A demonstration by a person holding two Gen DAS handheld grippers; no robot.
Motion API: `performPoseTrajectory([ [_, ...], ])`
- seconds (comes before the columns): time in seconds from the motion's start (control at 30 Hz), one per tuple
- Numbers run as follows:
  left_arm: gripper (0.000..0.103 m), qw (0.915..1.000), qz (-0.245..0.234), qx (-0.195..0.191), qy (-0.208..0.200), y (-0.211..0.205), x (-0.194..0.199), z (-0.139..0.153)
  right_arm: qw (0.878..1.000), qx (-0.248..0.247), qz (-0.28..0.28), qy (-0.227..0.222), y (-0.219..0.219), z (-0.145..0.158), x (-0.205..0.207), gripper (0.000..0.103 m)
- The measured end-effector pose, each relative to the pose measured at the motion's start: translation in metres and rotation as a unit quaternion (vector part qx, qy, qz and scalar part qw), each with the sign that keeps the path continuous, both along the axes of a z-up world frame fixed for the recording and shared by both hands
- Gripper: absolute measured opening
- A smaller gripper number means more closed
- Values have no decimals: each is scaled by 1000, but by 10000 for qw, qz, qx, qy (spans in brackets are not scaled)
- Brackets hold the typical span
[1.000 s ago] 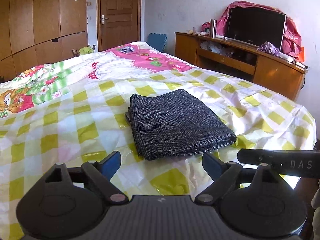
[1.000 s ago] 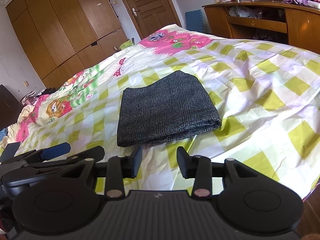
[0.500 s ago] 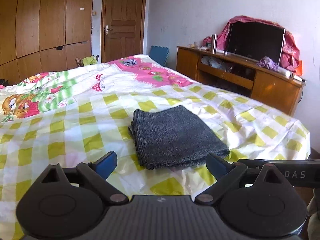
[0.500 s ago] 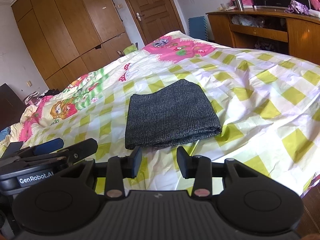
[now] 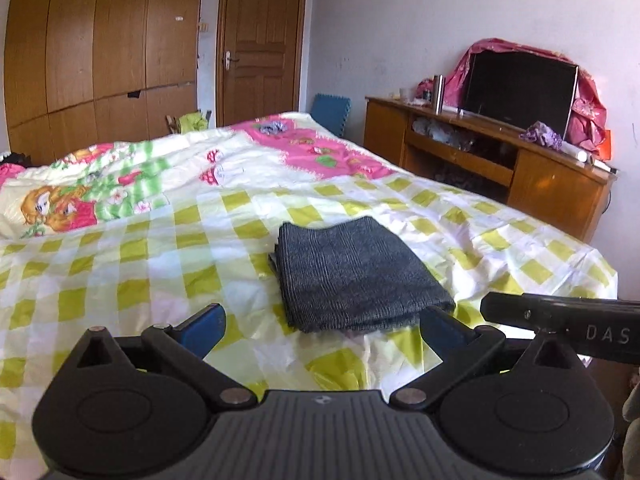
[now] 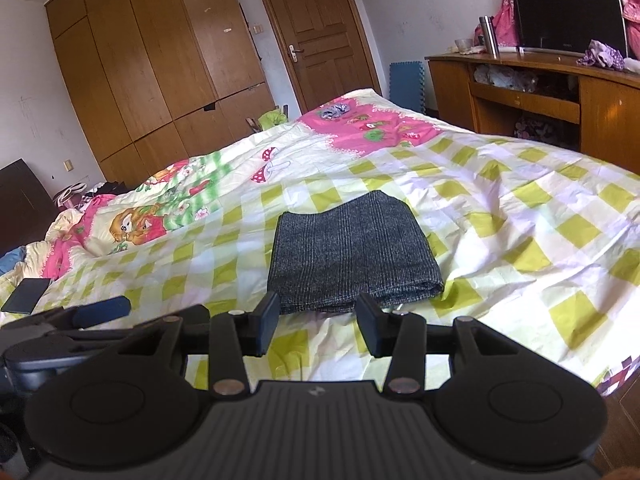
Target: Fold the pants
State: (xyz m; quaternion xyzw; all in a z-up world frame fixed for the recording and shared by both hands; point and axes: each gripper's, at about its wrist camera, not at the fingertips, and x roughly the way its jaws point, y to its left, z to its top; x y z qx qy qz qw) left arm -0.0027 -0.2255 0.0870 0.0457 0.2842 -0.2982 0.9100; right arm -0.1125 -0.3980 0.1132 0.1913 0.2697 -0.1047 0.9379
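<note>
Dark grey pants [image 5: 356, 272] [image 6: 348, 256] lie folded into a thick rectangle on the yellow-checked bed sheet [image 5: 160, 264]. My left gripper [image 5: 320, 326] hovers short of the stack's near edge, open, with nothing between its blue pads. My right gripper [image 6: 316, 322] sits just before the same near edge. Its jaws are opening, and only the sheet shows between its black pads. In the right wrist view the left gripper's blue fingertip [image 6: 102, 310] shows at the lower left. In the left wrist view a black bar [image 5: 560, 314] of the right tool crosses the right side.
A wooden TV stand [image 5: 500, 168] with a screen [image 5: 520, 92] stands right of the bed. Wardrobes [image 5: 100, 48] and a closed door [image 5: 260, 48] line the far wall. A cartoon quilt [image 6: 160, 208] covers the bed's far left. A dark flat object [image 6: 26, 294] lies at the bed's left edge.
Both grippers have risen and drawn back from the folded pants, which now look smaller and farther off. The right gripper's pads stand slightly wider apart. The pants have not moved.
</note>
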Motion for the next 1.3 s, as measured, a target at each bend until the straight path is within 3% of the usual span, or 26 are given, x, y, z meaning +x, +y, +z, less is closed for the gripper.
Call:
performPoseTrajectory([
  [0.1,103,9997,11,44,229,-1,3,-15,9998,129,-27,150,-2,-11,2,45],
  [0.53,103,9982,217,290,472,-3,12,-39,9985,225,-20,508,0,-34,6,45],
  [1.13,103,9962,250,622,548,-10,16,-52,9972,266,67,696,4,-47,13,45],
  [1.3,103,9962,226,550,634,-8,17,-54,9971,286,76,701,4,-48,13,45],
])
